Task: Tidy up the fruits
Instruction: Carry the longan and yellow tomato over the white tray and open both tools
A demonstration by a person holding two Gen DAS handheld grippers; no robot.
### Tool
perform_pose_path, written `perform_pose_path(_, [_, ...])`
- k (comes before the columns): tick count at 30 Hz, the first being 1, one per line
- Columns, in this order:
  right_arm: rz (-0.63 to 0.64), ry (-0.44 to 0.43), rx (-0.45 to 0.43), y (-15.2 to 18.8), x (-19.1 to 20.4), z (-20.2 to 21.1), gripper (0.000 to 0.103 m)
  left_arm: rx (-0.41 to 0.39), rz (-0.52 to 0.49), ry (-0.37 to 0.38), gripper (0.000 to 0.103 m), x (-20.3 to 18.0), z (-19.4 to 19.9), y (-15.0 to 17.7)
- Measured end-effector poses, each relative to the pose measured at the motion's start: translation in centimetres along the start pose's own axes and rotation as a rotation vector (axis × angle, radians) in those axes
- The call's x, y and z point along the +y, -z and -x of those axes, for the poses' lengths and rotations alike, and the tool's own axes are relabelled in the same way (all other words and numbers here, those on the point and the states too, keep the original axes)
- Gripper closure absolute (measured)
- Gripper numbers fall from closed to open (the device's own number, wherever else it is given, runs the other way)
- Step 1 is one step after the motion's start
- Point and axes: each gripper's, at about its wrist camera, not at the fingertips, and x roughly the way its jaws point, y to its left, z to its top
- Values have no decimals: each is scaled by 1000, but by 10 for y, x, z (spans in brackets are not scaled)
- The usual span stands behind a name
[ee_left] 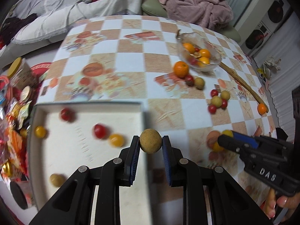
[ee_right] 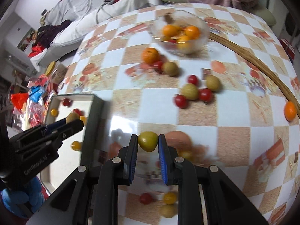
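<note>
My left gripper (ee_left: 150, 138) is shut on a tan round longan (ee_left: 150, 144), which hangs over the right edge of a white box (ee_left: 90, 104). The box holds red and yellow cherry tomatoes and another longan (ee_left: 56, 179). My right gripper (ee_right: 148, 137) is shut on a yellow-green cherry tomato (ee_right: 147, 143) above the checkered tablecloth. In the left wrist view, the right gripper (ee_left: 227, 136) appears at the right with that yellow fruit. In the right wrist view, the left gripper (ee_right: 75, 121) is over the box (ee_right: 97, 112).
A glass bowl (ee_left: 211, 66) holds small oranges, with an orange (ee_left: 181, 69) beside it. Loose tomatoes and longans (ee_left: 218, 101) lie mid-table. A curved wooden stick (ee_left: 241, 82) ends at a small orange (ee_left: 262, 108). Snack packets (ee_left: 13, 116) lie left of the box.
</note>
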Motion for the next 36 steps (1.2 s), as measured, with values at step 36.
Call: perform_pose_path(36, [319,-51,248,50,168,-82,78,114,167,-196,77,133,12,117])
